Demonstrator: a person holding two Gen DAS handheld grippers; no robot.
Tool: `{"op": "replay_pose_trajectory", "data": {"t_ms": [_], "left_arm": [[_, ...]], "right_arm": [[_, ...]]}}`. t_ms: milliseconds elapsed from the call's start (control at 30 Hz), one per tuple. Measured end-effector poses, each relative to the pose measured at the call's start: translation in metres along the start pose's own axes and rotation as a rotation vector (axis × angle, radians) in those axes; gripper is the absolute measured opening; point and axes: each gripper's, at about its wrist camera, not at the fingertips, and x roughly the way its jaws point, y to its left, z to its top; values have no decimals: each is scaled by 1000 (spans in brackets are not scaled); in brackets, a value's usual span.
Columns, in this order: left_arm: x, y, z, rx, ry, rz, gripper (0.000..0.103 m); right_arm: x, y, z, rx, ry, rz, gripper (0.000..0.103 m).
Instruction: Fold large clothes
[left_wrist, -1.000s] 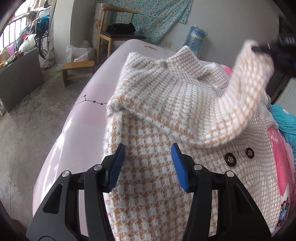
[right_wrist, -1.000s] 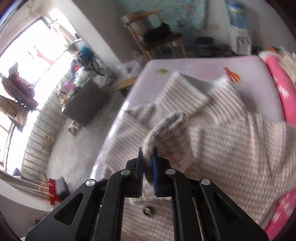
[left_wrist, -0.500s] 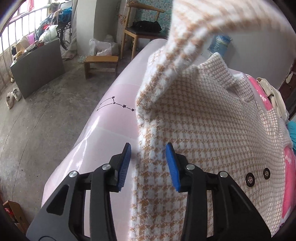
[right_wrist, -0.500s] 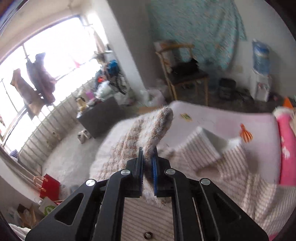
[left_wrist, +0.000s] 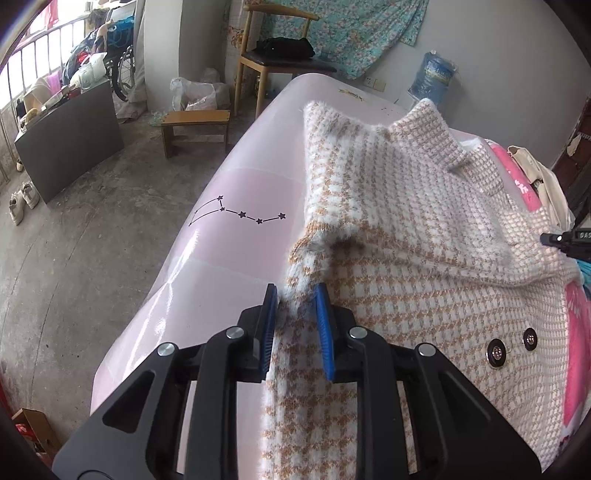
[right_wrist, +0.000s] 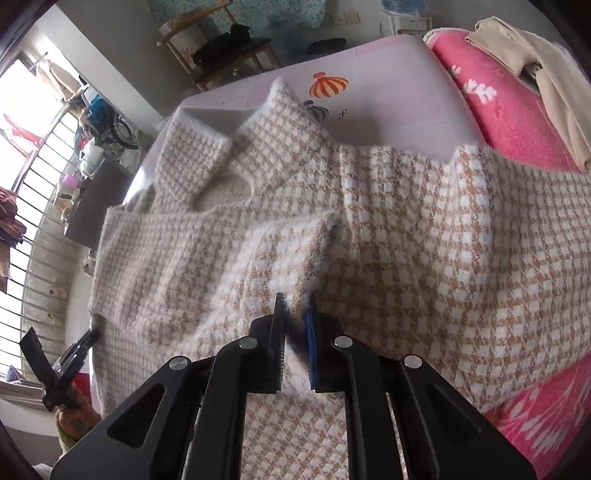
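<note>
A pale pink bed printed with a star line carries a checked tan-and-white coat spread flat, with a bright pink blanket beside it

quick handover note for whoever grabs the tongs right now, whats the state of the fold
Left tongs: jaws closing around the coat's near-left edge, fabric between them.
Right tongs: jaws starting to open, sleeve cuff between them.
Coat lies front-up on the pink bed, collar at the far end. The sleeve is laid across the chest.
Left: release the cuff, fold in the left side, handle the other sleeve, then fold lengthwise.
</note>
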Motion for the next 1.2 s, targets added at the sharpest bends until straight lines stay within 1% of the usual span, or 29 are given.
{"op": "replay_pose_trajectory", "data": {"t_ms": [33,67,100,167,200,267,367,467,633,733,767,800,833,867,933,967,1000,1067,1133,1167,1200], "left_arm": [[-4,2,1,-4,-1,-13,20],[-7,2,1,-3,-4,-21,20],[-11,3,2,2,-9,-26,20],[-18,2,5,15,-17,-29,20],[-20,1,7,20,-21,-35,20],[-23,-2,13,25,-19,-46,20],[-27,-7,21,28,-30,-63,20],[-29,-11,31,40,-51,-69,20],[-11,-24,49,86,-49,-45,20],[4,-39,64,133,-38,-38,20],[11,-44,69,140,-25,-44,20],[18,-48,72,144,-11,-49,20],[25,-53,74,146,-2,-40,20],[31,-57,74,157,7,-28,20],[44,-64,73,176,24,17,20],[49,-65,71,179,35,33,20],[53,-66,68,179,44,44,20],[59,-66,64,180,50,58,20],[60,-66,64,186,47,65,20],[58,-66,65,187,48,62,20],[57,-67,67,186,46,53,20]], "right_arm": [[4,-4,-2,3,14,6,15],[7,-9,-5,6,25,7,20],[10,-12,-8,7,29,6,22],[16,-16,-14,0,36,13,22],[20,-17,-16,-11,41,6,20],[25,-14,-18,-36,36,-12,11],[17,-2,-15,-76,-25,-66,9],[13,9,-13,-115,-75,-143,9],[30,23,-17,-200,-128,-290,9],[36,29,-20,-242,-161,-340,10],[36,29,-20,-244,-165,-353,13],[35,28,-19,-241,-168,-359,18],[32,26,-19,-229,-168,-366,22],[27,25,-18,-209,-176,-376,28],[11,28,-21,-199,-227,-394,34],[3,32,-23,-214,-258,-392,43],[-4,37,-25,-231,-283,-378,49],[-8,49,-27,-275,-301,-315,52],[0,61,-28,-334,-281,-237,56],[7,66,-29,-358,-267,-222,57],[16,69,-31,-381,-248,-225,57]]}}
